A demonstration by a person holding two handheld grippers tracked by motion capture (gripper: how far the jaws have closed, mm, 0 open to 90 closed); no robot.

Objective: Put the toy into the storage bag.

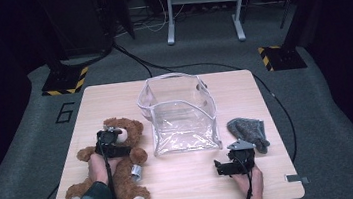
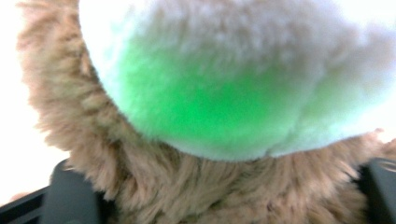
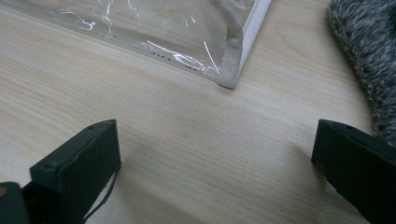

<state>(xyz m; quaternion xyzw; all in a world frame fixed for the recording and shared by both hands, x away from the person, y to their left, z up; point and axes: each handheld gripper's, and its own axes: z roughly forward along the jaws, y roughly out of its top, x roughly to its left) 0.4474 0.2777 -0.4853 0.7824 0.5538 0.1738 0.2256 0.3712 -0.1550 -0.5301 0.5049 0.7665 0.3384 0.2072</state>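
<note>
floor mark (image 1: 65, 112): "6" | left hand-held gripper (image 1: 110, 138): clamped on teddy bear (image 1: 128, 128) | right hand-held gripper (image 1: 222, 168): jaws apart

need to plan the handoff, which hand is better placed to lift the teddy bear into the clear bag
Left. The left gripper is down on the teddy bear, fur between its jaws; the right gripper rests open on bare table.

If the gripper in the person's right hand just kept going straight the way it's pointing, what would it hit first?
Probably the near corner of the clear plastic bag with white trim, after bare wooden table. The right gripper stands open; the grey knitted cloth lies off to one side. Depth is uncertain.
</note>
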